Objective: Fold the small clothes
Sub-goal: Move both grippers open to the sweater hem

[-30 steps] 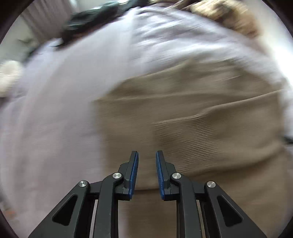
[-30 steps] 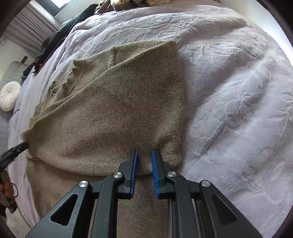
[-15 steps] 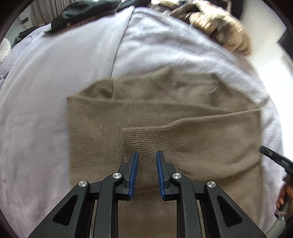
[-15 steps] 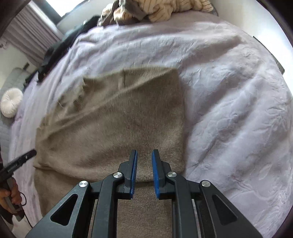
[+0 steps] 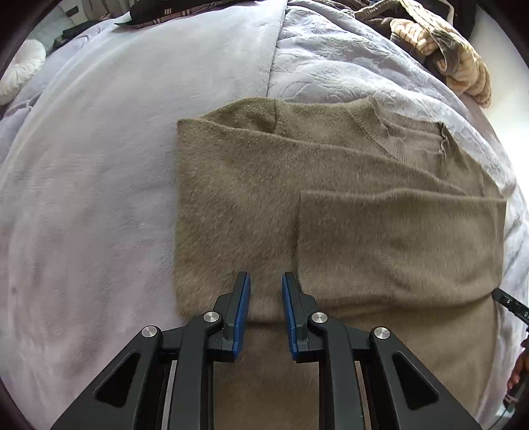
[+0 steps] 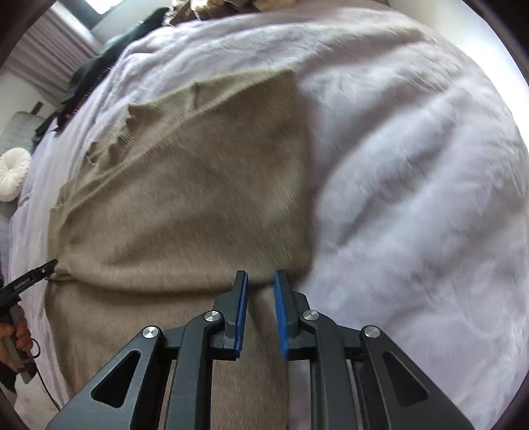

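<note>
An olive-brown knit sweater (image 5: 330, 185) (image 6: 198, 198) lies flat on a lavender bedspread (image 5: 99, 198), neckline at the far end and sides folded in. One sleeve (image 5: 396, 244) lies folded across its chest. My left gripper (image 5: 264, 278) points down over the near left part of the sweater, its jaws a narrow gap apart with nothing between them. My right gripper (image 6: 260, 274) hangs over the near right edge; its jaws are opening and only the fabric below shows through the gap. Each gripper's black tip shows at the other view's edge, the left gripper (image 6: 29, 281) and the right gripper (image 5: 509, 304).
A heap of striped and tan clothes (image 5: 446, 49) lies at the bed's far right. Dark garments (image 5: 198, 13) (image 6: 99, 72) lie along the far left. A round white cushion (image 5: 20, 72) (image 6: 13, 172) sits off the bed. A hand (image 6: 13, 334) grips the left handle.
The left view has swung and steadied, so the sweater's left folded edge now lies near the middle. The right view has shifted slightly and blurred. The sweater has kept its shape.
</note>
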Demonstrator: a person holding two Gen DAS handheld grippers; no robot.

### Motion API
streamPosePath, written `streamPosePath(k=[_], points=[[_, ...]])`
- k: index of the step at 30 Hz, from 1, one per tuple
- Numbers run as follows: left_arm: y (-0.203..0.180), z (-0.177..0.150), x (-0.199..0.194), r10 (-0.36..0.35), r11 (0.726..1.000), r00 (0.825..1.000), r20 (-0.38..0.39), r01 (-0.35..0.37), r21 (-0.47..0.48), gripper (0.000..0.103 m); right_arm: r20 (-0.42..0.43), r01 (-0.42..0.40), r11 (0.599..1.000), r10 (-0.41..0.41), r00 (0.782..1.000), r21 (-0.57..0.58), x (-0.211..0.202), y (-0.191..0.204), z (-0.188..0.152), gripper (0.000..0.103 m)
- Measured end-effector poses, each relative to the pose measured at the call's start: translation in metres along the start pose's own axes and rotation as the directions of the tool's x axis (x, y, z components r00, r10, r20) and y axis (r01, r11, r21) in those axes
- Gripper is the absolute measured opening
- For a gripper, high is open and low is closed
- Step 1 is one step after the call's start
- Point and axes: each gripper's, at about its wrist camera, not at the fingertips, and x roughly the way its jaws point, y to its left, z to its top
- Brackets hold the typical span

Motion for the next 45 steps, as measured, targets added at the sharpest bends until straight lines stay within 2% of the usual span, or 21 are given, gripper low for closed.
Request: streamPosePath(k=[3, 18, 19, 22, 23, 25, 26, 27, 30, 32, 37, 42, 45], points=[[-0.005, -0.008, -0.009, 0.013, 1.000, 1.000, -0.001, -0.013, 0.016, 0.022, -0.007, -0.021, 0.999, 0.021, 1.000, 0.049, -0.011, -0.007, -0.011, 0.025], [-0.013, -0.073, -0.051, -0.005, 1.000, 0.993, -0.115, 0.009, 0.028, 0.022, -0.045, -0.049, 0.995, 0.053, 0.998, 0.089, -0.061, 0.003, -0.062, 0.025], [-0.014, -0.079, -0.054, 0.000, 1.000, 0.993, -0.122, 0.004, 0.031, 0.022, -0.044, -0.055, 0.994, 0.060, 0.997, 0.091, -0.065, 0.005, -0.065, 0.028], [-0.016, -0.094, -0.061, 0.014, 1.000, 0.990, -0.140, -0.010, 0.028, 0.022, -0.036, -0.064, 0.994, 0.067, 0.997, 0.092, -0.074, 0.011, -0.071, 0.061], [-0.013, -0.101, -0.065, 0.014, 1.000, 0.990, -0.142, -0.010, 0.024, 0.023, -0.034, -0.069, 0.994, 0.072, 0.997, 0.086, -0.077, 0.014, -0.074, 0.062], [-0.011, -0.109, -0.071, 0.017, 1.000, 0.990, -0.137, -0.015, 0.013, 0.070, -0.040, -0.079, 0.994, 0.082, 0.996, 0.073, -0.081, 0.020, -0.078, 0.062], [-0.010, -0.112, -0.075, 0.025, 1.000, 0.992, -0.124, -0.025, 0.003, 0.103, -0.042, -0.083, 0.994, 0.086, 0.995, 0.069, -0.082, 0.022, -0.080, 0.062], [-0.008, -0.115, -0.082, 0.041, 0.999, 0.995, -0.095, -0.042, -0.006, 0.102, -0.046, -0.089, 0.994, 0.092, 0.995, 0.067, -0.084, 0.024, -0.081, 0.062], [-0.007, -0.119, -0.095, 0.033, 0.999, 0.995, -0.097, -0.033, -0.001, 0.102, -0.050, -0.116, 0.990, 0.120, 0.991, 0.074, -0.086, 0.027, -0.085, 0.066], [-0.004, -0.120, -0.099, 0.033, 0.999, 0.995, -0.095, -0.034, -0.002, 0.102, -0.049, -0.144, 0.987, 0.148, 0.988, 0.075, -0.086, 0.028, -0.086, 0.079], [-0.008, -0.122, -0.101, 0.032, 0.999, 0.994, -0.109, -0.033, -0.008, 0.102, -0.055, -0.186, 0.981, 0.189, 0.980, 0.050, -0.085, 0.032, -0.089, 0.081], [-0.020, -0.120, -0.089, 0.038, 0.999, 0.989, -0.141, -0.043, -0.031, 0.102, -0.104, -0.231, 0.971, 0.236, 0.966, 0.056, -0.078, 0.027, -0.091, 0.081], [-0.027, -0.126, -0.094, 0.057, 0.997, 0.990, -0.128, -0.063, -0.050, 0.102, -0.132, -0.249, 0.967, 0.254, 0.958, 0.054, -0.075, 0.022, -0.092, 0.081]])
